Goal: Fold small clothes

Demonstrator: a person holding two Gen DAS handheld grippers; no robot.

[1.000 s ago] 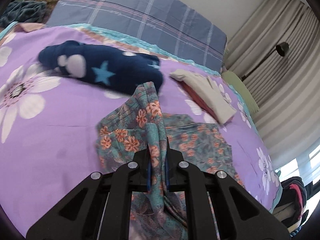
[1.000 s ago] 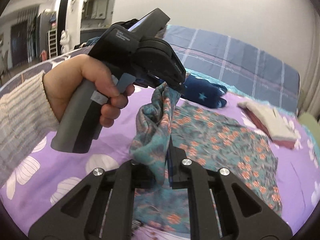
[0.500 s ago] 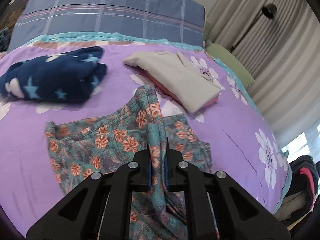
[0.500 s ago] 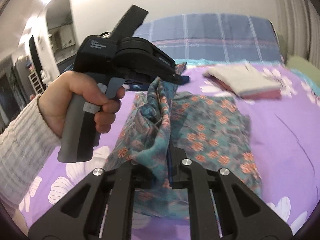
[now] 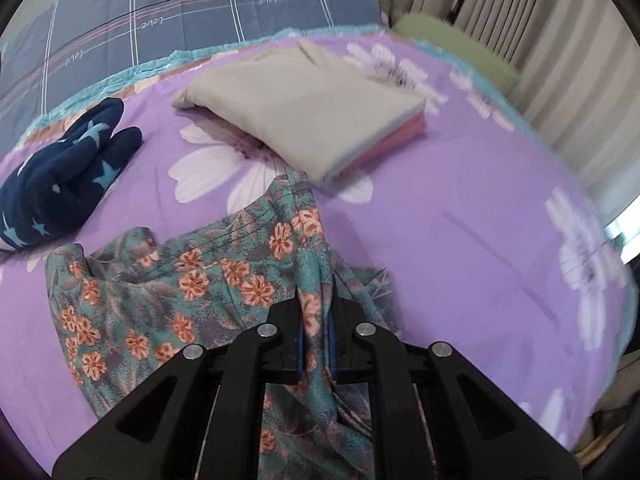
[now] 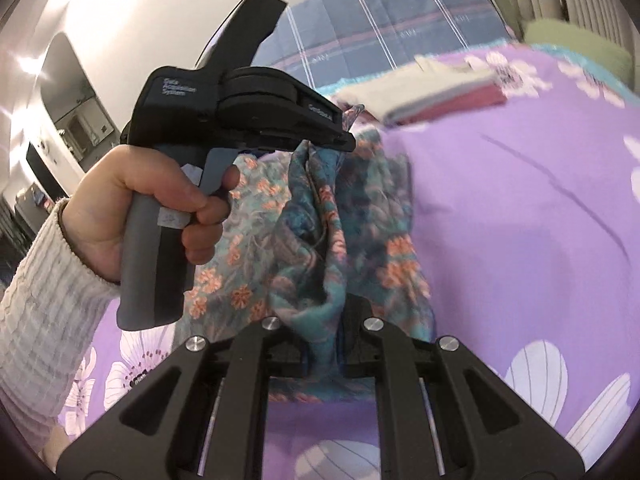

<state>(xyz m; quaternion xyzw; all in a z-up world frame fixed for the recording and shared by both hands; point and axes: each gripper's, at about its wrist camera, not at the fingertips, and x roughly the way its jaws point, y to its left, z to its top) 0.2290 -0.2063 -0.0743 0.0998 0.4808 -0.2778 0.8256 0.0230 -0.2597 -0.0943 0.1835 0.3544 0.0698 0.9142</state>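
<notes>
Floral garment point(image 5: 192, 292) lifted by two edges over a purple bed point(image 5: 460, 216).

Left claw point(image 5: 316, 340) and right claw point(image 6: 320, 344), each pinched shut on a bunched fold of thin floral cloth; rest draped on the bedspread, near a folded stack point(image 5: 312, 108) at far right and a navy star-print piece point(image 5: 60, 176) at far left. Likely light, limp and prone to sagging; best gripped at hems or corners, kept taut.
</notes>
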